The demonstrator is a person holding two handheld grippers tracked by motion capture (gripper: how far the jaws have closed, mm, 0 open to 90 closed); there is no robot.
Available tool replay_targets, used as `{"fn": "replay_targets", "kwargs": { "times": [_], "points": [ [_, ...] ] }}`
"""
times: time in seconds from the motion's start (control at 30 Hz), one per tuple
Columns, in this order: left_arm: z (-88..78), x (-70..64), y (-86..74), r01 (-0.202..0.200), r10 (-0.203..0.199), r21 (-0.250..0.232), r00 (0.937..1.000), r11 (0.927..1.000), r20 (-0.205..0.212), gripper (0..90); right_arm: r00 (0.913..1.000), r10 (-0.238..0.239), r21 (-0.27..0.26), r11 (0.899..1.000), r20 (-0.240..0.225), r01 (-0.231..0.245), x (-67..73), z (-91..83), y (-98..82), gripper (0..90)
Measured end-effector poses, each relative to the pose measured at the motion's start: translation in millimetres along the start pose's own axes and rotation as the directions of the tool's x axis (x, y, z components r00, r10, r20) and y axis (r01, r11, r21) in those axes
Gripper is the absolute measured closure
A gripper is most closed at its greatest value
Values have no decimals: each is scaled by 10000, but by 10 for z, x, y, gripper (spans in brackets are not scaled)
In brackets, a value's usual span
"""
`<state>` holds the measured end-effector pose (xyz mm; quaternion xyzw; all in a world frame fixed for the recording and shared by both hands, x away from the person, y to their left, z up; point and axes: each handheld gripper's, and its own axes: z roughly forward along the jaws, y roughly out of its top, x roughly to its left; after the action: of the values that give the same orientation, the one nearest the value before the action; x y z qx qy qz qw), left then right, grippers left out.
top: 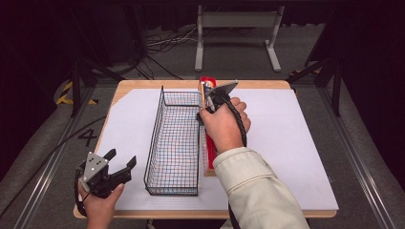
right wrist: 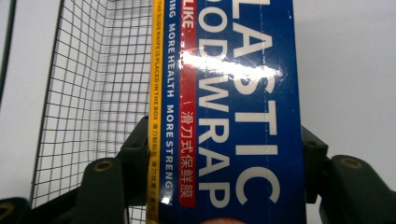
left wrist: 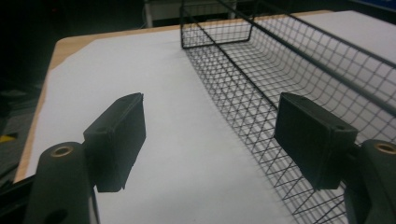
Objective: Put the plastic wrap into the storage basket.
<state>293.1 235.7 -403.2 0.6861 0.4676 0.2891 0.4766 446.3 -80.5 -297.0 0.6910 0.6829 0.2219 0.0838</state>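
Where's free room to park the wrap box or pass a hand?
Free: inside the wire basket, nothing in it; the white sheet right of the plastic wrap box; the strip between the basket and the sheet's left edge, above the open left gripper. Crowded: the basket's right wall, where the right gripper clamps the box.

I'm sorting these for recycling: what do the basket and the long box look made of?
Basket: thin black wire mesh, probably coated metal, since the sheet under it shows through the grid. Box: likely glossy printed cardboard; a glare streak crosses its blue face, which reads "PLASTIC FOOD WRAP".
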Motion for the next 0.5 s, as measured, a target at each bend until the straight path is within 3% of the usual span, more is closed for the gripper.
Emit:
{"fn": "replay_targets", "kwargs": {
  "times": [0.17,0.3,0.5],
  "points": [
    [14,-13,6,-129,129,-14,9999,9999,41,260,10000,-74,-152,9999,37,75,133,-5,18,404],
    [-2,7,2,-22,26,-188,9997,9998,245,260,10000,35,7,10000,-50,-35,220,30,24,404],
    [-11,5,-8,-72,77,-207,9998,9998,209,260,9999,10,35,10000,-119,-9,347,94,28,403]
  ]
}}
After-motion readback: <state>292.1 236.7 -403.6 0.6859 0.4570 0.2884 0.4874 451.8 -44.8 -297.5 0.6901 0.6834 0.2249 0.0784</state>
